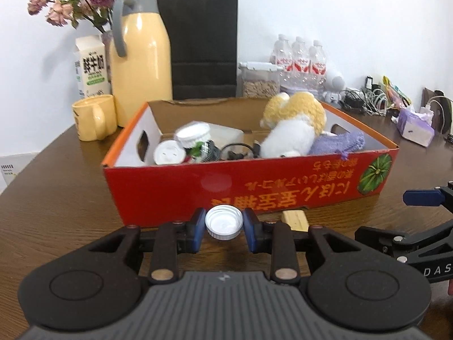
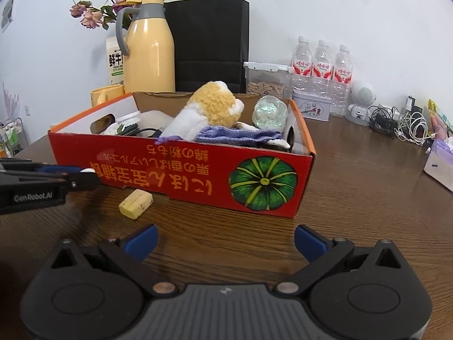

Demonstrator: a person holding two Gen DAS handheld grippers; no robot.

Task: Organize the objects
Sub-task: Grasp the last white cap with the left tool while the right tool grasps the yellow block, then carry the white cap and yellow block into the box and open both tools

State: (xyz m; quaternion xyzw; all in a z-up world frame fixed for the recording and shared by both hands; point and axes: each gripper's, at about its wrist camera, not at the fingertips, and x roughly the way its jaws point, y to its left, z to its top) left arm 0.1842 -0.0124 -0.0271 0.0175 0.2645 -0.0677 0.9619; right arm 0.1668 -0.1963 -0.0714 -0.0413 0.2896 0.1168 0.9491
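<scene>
My left gripper (image 1: 224, 222) is shut on a white bottle cap (image 1: 224, 222), its blue pads pressing both sides, just in front of the red cardboard box (image 1: 254, 187). The box (image 2: 181, 170) holds a plush toy (image 1: 294, 124), a purple cloth (image 1: 337, 144), white lids (image 1: 192, 134) and a glass ball (image 2: 270, 113). A small pale wooden block (image 2: 136, 203) lies on the table by the box's front wall, also seen as a block (image 1: 296, 219) right of my left fingers. My right gripper (image 2: 225, 239) stands open over bare table, nothing between its fingers. The left gripper (image 2: 87, 174) shows at the left edge of the right wrist view.
Behind the box stand a yellow thermos jug (image 1: 138, 56), a yellow mug (image 1: 93, 117), a milk carton (image 1: 92, 68), a black paper bag (image 1: 203, 45), a clear food container (image 1: 260, 80) and water bottles (image 2: 322, 65). Cables (image 2: 402, 124) and a tissue pack (image 1: 414, 126) lie at the right.
</scene>
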